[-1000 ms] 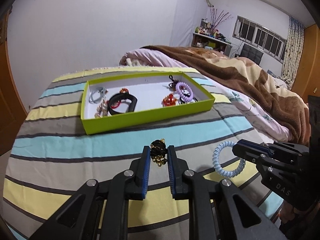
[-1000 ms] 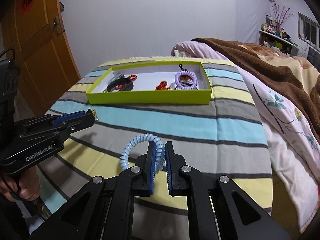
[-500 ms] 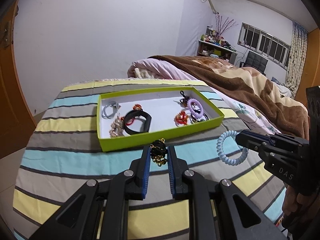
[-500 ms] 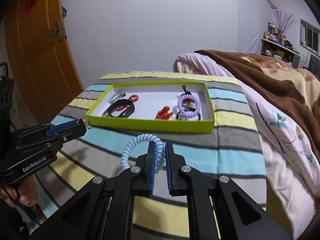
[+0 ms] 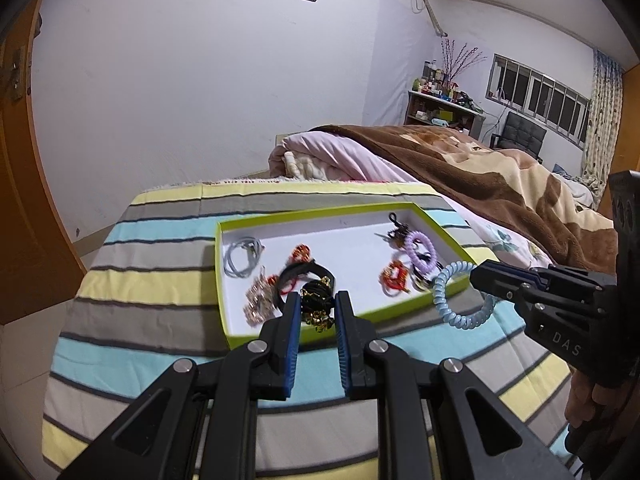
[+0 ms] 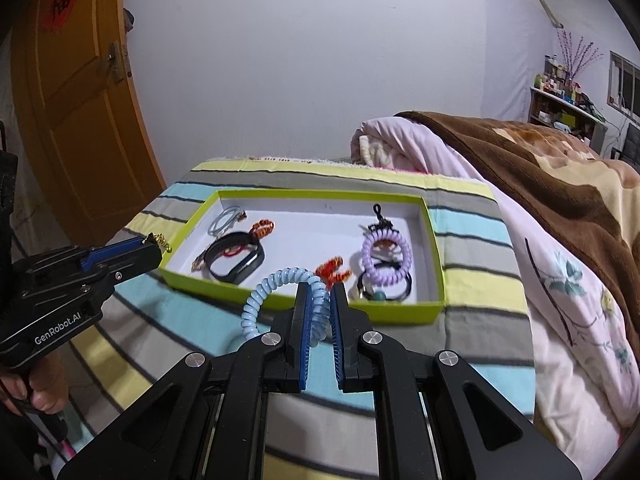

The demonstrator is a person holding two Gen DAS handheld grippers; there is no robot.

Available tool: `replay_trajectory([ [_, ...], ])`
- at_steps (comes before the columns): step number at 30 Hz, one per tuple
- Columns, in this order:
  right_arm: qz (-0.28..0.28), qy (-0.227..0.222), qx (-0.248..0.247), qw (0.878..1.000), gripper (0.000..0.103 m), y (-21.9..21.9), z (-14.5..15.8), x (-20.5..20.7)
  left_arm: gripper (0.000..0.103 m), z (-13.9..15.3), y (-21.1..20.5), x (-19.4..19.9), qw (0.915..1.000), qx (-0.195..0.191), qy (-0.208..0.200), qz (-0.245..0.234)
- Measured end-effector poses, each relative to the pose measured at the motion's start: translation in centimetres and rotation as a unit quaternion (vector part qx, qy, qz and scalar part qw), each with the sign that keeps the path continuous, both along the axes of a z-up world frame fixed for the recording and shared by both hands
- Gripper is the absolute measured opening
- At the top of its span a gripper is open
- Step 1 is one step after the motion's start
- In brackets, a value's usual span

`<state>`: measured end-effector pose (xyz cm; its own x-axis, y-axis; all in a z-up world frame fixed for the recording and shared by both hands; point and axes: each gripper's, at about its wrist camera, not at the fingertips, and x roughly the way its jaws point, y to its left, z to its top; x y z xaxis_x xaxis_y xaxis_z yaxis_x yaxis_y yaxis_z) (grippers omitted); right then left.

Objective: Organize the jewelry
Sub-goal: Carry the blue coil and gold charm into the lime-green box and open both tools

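Over the green tray (image 5: 392, 310), nearer than before, jaws clamp black-gold charm (image 5: 317, 303) and blue coil (image 6: 280, 294).

Home bedroom. Bed with striped sheet (image 5: 160, 292), pink quilt (image 6: 420, 148) and brown blanket (image 5: 480, 176) piled at far side of sheet. Orange wooden door (image 6: 76, 120) left of bed, red paper character on it. Cluttered shelf (image 5: 444, 108) with dried branches beyond the blanket, barred window (image 5: 536, 96) with curtain (image 5: 604, 120) and black chair (image 5: 520, 136) beside the shelf.
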<state>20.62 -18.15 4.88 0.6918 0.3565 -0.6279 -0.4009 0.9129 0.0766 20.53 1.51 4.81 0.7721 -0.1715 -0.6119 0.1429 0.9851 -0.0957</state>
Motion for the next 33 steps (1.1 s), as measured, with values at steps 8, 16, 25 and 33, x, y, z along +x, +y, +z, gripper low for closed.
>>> replay_trajectory([
  [8, -0.002, 0.012, -0.006, 1.000, 0.009, 1.4, -0.6, 4.0, 0.017, -0.3, 1.5, 4.1, 1.0000, -0.004, 0.008, 0.001],
  [16, -0.007, 0.041, -0.015, 0.999, 0.009, 2.6, -2.6, 8.6, 0.018, -1.6, 2.1, 8.5, 0.9996, 0.011, 0.026, 0.004],
  [25, -0.015, 0.065, -0.026, 0.997, 0.009, 3.1, -4.5, 11.6, 0.018, -3.7, 2.1, 11.6, 0.9971, 0.023, 0.072, -0.005],
  [33, -0.006, 0.083, -0.024, 0.996, 0.010, 3.2, -5.4, 12.2, 0.018, -5.1, 1.9, 12.5, 0.9947, 0.024, 0.100, -0.007],
])
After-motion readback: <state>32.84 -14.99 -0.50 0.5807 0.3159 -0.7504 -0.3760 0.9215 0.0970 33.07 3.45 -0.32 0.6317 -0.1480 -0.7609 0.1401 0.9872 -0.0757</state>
